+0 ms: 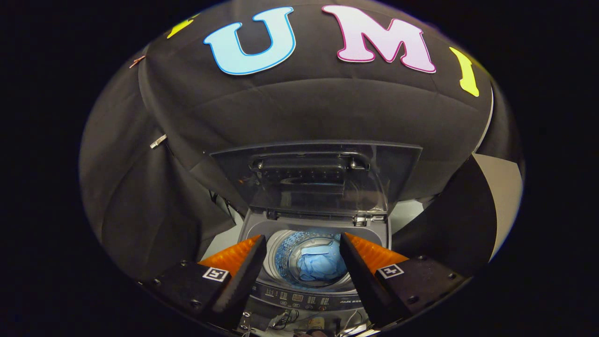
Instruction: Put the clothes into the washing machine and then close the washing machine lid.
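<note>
The hand-held gripper (303, 255) is hovering above the front of a top-loading washing machine (314, 223), its two fingers spread wide apart and pinching nothing. Between the fingers and below them, a bundle of light blue clothes (322, 265) is lying at the bottom of the drum (282, 255), so the loading part of the task looks done and the step now in hand appears to be the closing. The washing machine lid (318, 175) is standing raised beyond the fingers, a tinted see-through panel leaning back towards the black cloth wall, with its handle bar (309, 164) crossing the upper part. The next move probably calls for carrying the gripper forward and up over the drum to reach that top edge or handle, then drawing it down towards the control panel (306, 299), which is sitting just under the fingers at the near side. How the lid is hinged at its foot is hard to make out through the reflections, and whether it folds in the middle cannot be told. The near front of the machine is cut off below the fingers, where some loose cables (285, 318) are showing dimly, and the machine's sides are being hidden by the gripper's own body.
</note>
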Action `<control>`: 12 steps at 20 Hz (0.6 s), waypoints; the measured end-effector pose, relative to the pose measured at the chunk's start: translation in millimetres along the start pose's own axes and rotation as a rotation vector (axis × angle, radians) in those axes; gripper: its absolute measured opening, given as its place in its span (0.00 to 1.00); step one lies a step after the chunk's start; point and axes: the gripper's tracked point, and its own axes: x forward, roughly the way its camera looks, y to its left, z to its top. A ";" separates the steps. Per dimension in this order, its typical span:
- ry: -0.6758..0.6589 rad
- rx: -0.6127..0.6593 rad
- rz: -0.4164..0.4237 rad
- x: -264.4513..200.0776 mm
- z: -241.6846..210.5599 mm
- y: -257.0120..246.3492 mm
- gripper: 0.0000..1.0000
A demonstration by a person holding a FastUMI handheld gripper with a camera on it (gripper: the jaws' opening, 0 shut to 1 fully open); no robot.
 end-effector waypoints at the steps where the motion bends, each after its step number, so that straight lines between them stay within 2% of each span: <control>1: -0.007 -0.001 0.007 -1.9 1.7 1.3 0.99; 7: -0.075 -0.028 0.036 -20.5 30.1 7.6 0.99; 12: -0.126 -0.037 0.029 -13.4 63.5 4.4 0.99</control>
